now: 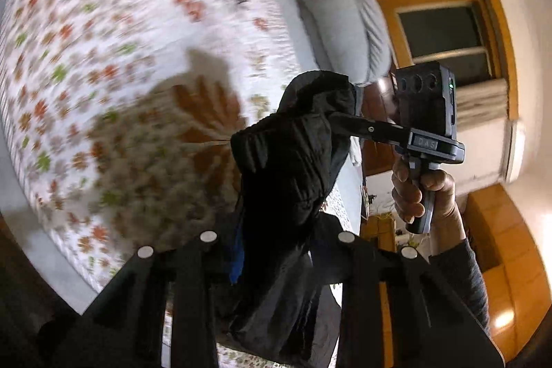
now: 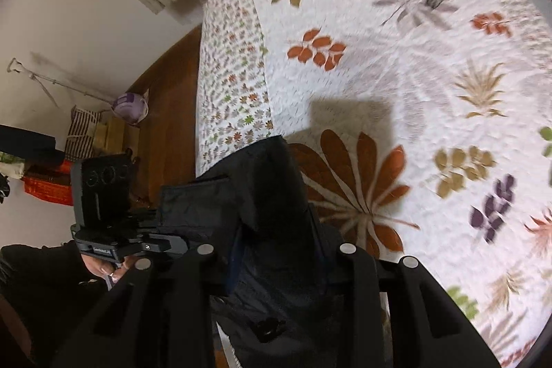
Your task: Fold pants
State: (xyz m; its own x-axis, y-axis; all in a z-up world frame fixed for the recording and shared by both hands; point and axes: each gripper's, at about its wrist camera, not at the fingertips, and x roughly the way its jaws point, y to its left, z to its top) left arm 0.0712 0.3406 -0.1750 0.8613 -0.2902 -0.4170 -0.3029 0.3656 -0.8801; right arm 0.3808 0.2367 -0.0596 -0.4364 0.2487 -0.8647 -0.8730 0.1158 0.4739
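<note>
The black pants (image 1: 293,168) hang bunched in the air above the bed. My left gripper (image 1: 276,250) is shut on their cloth, which fills the gap between its fingers. My right gripper shows in the left wrist view (image 1: 336,119), its fingers buried in the upper fold of the pants. In the right wrist view the pants (image 2: 269,212) fill the gap of my right gripper (image 2: 276,261), which is shut on them. My left gripper (image 2: 162,230) holds the same bundle from the left. The two grippers are close together.
The bed has a white quilt with leaf prints (image 2: 396,75). A grey pillow (image 1: 345,23) lies at the bed's edge. A wooden window frame (image 1: 448,30), a wooden floor (image 2: 169,112) and bags by the wall (image 2: 86,130) surround the bed.
</note>
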